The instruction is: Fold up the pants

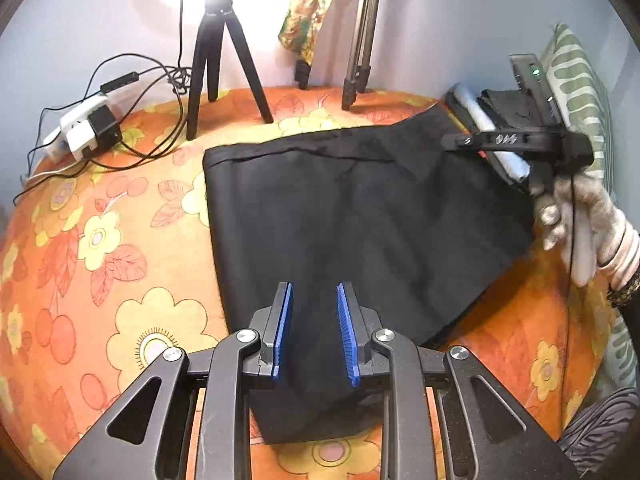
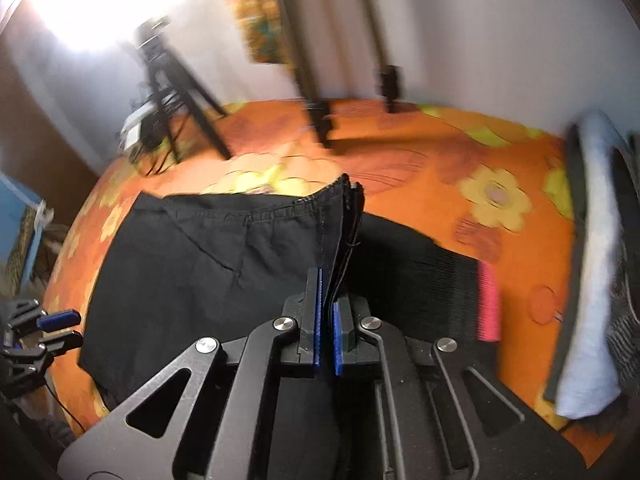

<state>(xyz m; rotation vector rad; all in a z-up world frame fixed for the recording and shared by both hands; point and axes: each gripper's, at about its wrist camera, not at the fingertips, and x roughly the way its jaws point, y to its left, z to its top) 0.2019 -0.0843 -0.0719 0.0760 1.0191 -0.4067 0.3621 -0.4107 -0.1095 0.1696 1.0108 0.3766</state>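
Black pants [image 1: 360, 220] lie folded on an orange flowered bedsheet [image 1: 100, 240]. My left gripper [image 1: 314, 332] is open, its blue pads apart over the near end of the pants, holding nothing. My right gripper [image 2: 327, 320] is shut on the hem edges of the pants [image 2: 200, 264] and lifts them off the sheet. The right gripper also shows in the left wrist view [image 1: 520, 142] at the pants' far right corner, held by a gloved hand [image 1: 580, 216]. The left gripper shows at the left edge of the right wrist view [image 2: 60, 328].
A small black tripod [image 1: 224, 60] and a larger tripod [image 1: 364, 32] stand at the back by the wall. A power strip with cables [image 1: 86, 126] lies at the back left. Folded clothes [image 2: 592, 272] and a striped pillow [image 1: 576, 92] are on the right. A pink strip [image 2: 489, 300] shows on the pants' waistband.
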